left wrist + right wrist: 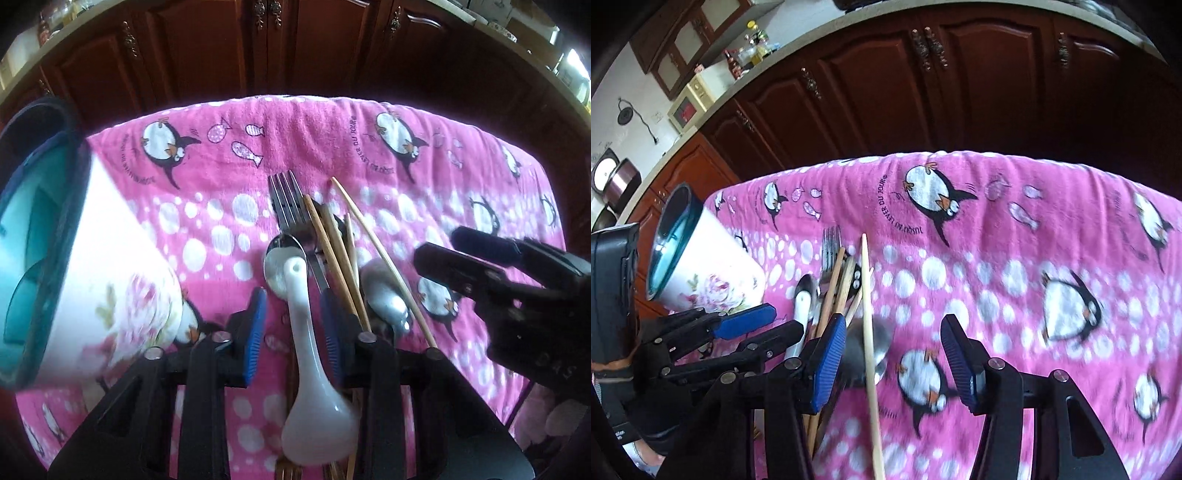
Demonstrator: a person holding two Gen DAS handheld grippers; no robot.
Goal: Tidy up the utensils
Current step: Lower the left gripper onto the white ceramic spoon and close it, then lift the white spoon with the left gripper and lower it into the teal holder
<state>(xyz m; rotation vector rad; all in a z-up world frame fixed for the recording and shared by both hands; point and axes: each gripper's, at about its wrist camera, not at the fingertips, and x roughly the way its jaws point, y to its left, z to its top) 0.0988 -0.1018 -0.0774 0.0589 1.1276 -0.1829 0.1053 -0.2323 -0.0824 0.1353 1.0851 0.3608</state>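
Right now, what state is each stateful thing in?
Left gripper: open, straddling the white ceramic spoon.
Right gripper: open, over a chopstick.
Utensil holder: tilted, no utensils visible inside.
Fork: lying on the towel.

Pink fleece cloth with penguin and fish print covers the surface. Lying on it in one loose heap: silver metal fork, metal spoon with white ceramic spoon over it, wooden chopsticks, thin pale chopstick. White floral-print cup with teal inside near the heap's left; contact with cloth unclear.
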